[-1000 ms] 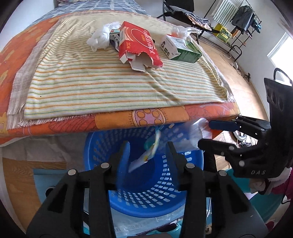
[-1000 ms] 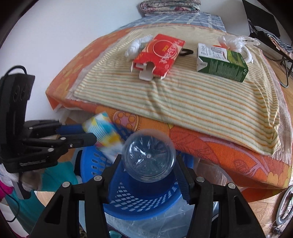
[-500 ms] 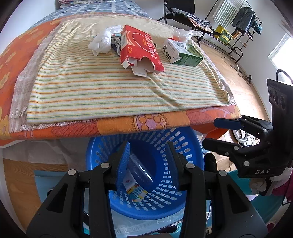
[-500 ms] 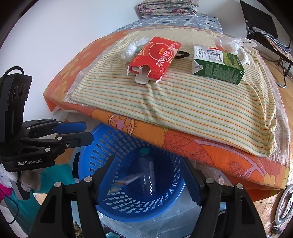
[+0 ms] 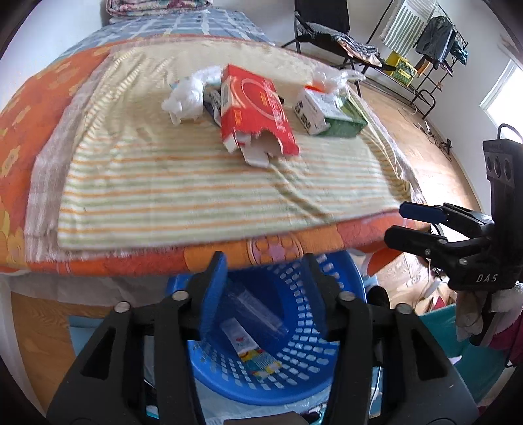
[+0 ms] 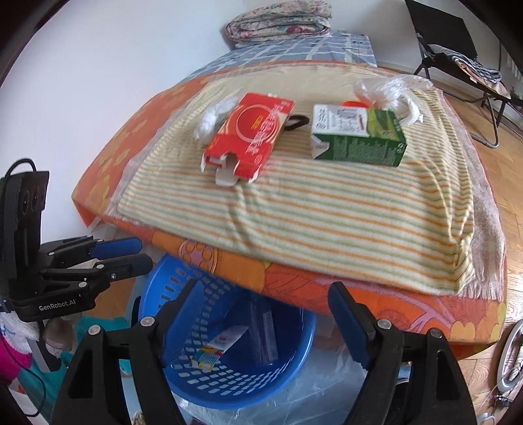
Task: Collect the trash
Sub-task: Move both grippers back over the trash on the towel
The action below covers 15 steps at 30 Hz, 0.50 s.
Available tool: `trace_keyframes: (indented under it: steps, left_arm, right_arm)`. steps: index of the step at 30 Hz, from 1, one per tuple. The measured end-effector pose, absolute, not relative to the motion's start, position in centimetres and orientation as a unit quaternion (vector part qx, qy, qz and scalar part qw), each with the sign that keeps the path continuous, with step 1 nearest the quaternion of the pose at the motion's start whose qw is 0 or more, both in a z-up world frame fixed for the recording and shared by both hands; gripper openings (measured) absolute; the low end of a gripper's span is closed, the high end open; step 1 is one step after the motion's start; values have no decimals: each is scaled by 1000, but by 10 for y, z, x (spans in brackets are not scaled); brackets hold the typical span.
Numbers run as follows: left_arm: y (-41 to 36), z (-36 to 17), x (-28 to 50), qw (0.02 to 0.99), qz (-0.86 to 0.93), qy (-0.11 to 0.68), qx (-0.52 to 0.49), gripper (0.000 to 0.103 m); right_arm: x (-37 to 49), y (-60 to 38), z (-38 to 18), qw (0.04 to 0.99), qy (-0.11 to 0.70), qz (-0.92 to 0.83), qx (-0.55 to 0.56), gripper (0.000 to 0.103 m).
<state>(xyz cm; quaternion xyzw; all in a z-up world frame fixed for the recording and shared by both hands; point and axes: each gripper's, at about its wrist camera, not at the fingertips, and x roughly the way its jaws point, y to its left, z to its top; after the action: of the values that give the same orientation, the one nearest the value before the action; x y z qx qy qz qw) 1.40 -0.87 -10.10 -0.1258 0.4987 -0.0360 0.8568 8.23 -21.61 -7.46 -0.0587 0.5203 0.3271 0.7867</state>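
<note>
Both grippers hang over a blue slotted basket [image 5: 343,327] [image 6: 157,294] at the bed's edge. My left gripper [image 5: 264,261] [image 6: 143,252] is open, its jaws opening, with nothing between them. My right gripper [image 6: 263,287] [image 5: 397,222] is open wider, its jaws also opening, and empty. In the basket lie a clear plastic bottle [image 5: 258,314] [image 6: 264,336] and a colourful wrapper [image 5: 251,351] [image 6: 219,343]. On the striped blanket lie a torn red carton [image 5: 255,108] [image 6: 251,134], a green-and-white carton [image 5: 330,111] [image 6: 359,137], crumpled white plastic [image 5: 189,94] [image 6: 212,114] and a clear plastic bag [image 6: 392,88].
The bed [image 6: 327,300] with an orange cover overhangs part of the basket. A folded quilt [image 6: 278,19] lies at the far end. A chair [image 5: 327,26] and a clothes rack [image 5: 425,42] stand on the wooden floor to the right. Clear plastic sheeting [image 6: 327,385] lies beneath the basket.
The bottle left the right gripper and the wrapper left the left one; both now lie in the basket. Both sets of jaws have spread wider.
</note>
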Motion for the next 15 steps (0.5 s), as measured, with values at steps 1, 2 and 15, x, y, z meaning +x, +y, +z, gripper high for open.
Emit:
trace_keyframes:
  steps: [1,2,15]
  left_arm:
    - [-8,-99,16,858,-36,497,-124,50]
    - [-8,-96,20,860,-35,494,-121,50]
    - [20,-70,81,876,-19,465,-125,50]
  right_arm:
    - [86,-217,-72,789,517,327,-57,81]
    - [90,-218,-70,791,515,326,-55,81]
    - [174,-238,-39,821,480,308,-8,85]
